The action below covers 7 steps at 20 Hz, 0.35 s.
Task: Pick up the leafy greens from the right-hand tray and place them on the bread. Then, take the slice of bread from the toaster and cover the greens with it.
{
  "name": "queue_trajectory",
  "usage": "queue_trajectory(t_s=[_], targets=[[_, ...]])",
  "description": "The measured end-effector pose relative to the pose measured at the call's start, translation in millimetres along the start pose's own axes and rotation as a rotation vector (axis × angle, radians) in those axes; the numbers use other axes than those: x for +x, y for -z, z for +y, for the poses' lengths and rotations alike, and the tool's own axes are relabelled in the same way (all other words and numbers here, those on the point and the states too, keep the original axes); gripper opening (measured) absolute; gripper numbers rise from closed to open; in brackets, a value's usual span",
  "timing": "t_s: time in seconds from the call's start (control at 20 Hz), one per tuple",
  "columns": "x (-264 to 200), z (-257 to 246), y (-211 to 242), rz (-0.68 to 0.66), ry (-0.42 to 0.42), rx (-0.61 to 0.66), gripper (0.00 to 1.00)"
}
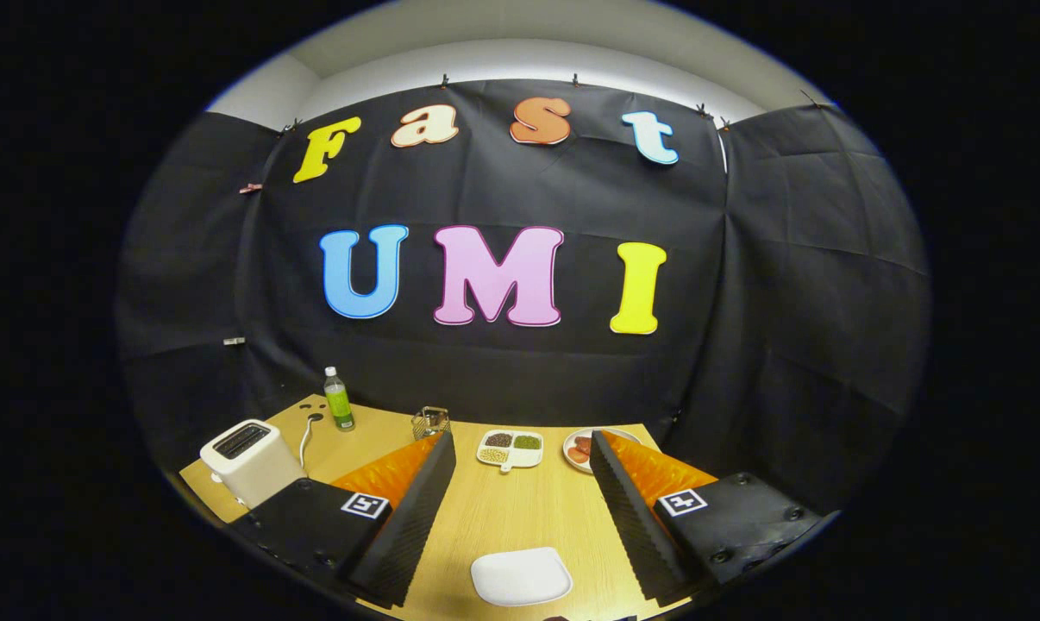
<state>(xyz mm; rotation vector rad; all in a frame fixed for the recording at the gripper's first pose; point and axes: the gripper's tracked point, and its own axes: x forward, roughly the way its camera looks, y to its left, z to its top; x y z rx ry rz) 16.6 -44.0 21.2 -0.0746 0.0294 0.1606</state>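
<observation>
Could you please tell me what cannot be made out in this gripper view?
- Toaster slot: too dark and small to tell whether bread sits inside.
- Round plate: partly behind the right finger; no greens can be made out.
- Divided tray: contents too small to identify.
- White plate between the open fingers: bread not discernible.

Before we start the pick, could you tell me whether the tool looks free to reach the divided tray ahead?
Probably yes: the tool is open, and bare table lies between its fingers and the divided tray beyond.
</observation>
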Motion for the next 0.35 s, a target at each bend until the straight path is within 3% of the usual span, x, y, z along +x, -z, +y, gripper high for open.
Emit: queue_trajectory(t_s=[0.35], targets=[[10.0, 1.2, 5.0, 0.028, -0.094, 0.041, 0.97]])
